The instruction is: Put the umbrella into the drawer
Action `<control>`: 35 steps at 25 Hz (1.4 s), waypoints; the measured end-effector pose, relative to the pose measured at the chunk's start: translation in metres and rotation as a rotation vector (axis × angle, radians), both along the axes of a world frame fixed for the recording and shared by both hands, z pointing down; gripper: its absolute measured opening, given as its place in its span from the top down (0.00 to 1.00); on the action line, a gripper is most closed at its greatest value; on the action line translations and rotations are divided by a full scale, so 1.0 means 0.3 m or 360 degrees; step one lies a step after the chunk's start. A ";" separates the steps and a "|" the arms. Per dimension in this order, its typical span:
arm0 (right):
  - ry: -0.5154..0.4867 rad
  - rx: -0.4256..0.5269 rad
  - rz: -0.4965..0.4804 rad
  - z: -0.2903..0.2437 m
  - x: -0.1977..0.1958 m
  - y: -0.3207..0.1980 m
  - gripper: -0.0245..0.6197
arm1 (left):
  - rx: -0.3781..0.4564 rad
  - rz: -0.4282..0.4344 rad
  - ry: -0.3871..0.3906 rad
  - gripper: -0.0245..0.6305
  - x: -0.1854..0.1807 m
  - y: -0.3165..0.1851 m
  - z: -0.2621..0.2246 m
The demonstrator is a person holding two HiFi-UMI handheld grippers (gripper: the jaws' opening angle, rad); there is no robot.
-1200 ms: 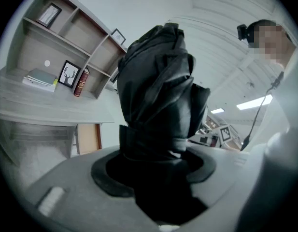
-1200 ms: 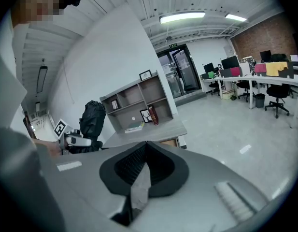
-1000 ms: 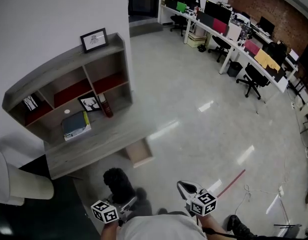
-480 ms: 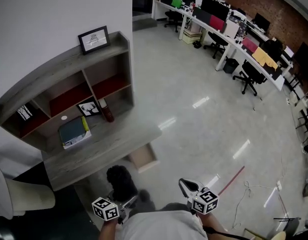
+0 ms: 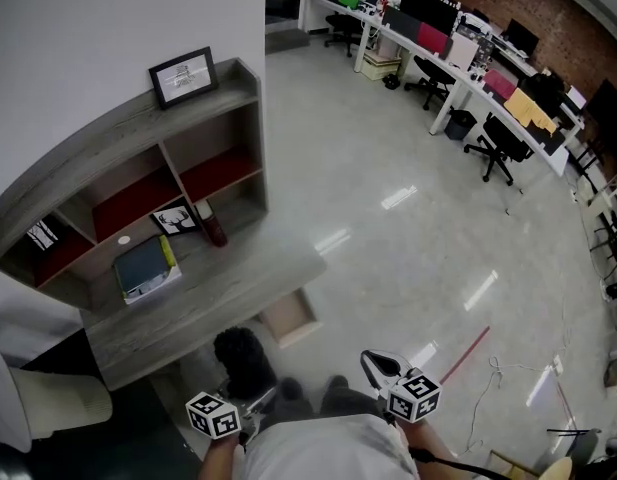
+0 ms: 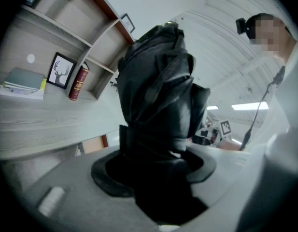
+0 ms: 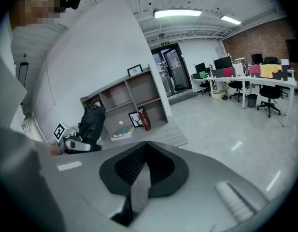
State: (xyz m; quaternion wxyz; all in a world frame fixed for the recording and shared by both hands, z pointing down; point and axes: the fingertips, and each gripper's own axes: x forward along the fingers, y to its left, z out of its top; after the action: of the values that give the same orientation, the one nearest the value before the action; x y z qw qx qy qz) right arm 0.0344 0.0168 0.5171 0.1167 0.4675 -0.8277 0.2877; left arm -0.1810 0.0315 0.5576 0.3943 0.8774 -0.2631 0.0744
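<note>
Grey tabletop (image 5: 218, 288) at the head view's left has its drawer (image 5: 288, 318) pulled out. Left gripper (image 6: 153, 168) fingers clamp the folded umbrella (image 6: 156, 91), lower centre, short of the drawer: stowing remains. Right gripper (image 7: 145, 151) fingers are pressed together, empty.

desk (image 5: 218, 290) grey wood, drawer (image 5: 288, 316) open | on it: book stack (image 5: 146, 268), red book (image 5: 216, 230), picture frame (image 5: 174, 218)

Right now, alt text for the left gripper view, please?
The left tongs grip a folded black umbrella that fills the centre of the frame. Behind it at left, a grey desk holds a red book and a framed picture, with an open drawer beneath.
</note>
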 end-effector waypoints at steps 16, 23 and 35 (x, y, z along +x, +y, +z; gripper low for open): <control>-0.0028 -0.0125 -0.0261 0.114 0.109 -0.247 0.95 | -0.0142 -0.0233 -0.0048 0.57 0.166 -0.172 0.138; -0.0059 -0.0206 -0.0442 0.199 0.172 -0.358 0.95 | -0.0228 -0.0397 -0.0082 0.57 0.278 -0.255 0.238; -0.0110 -0.0378 -0.0774 0.378 0.178 -0.506 0.95 | -0.0397 -0.0559 -0.0252 0.57 0.394 -0.339 0.468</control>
State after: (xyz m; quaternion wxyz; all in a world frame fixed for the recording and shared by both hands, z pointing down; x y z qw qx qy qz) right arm 0.0880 -0.1350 0.6305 0.2080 0.2280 -0.8796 0.3621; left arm -0.0627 -0.0703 0.6982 0.4849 0.7539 -0.4306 0.1051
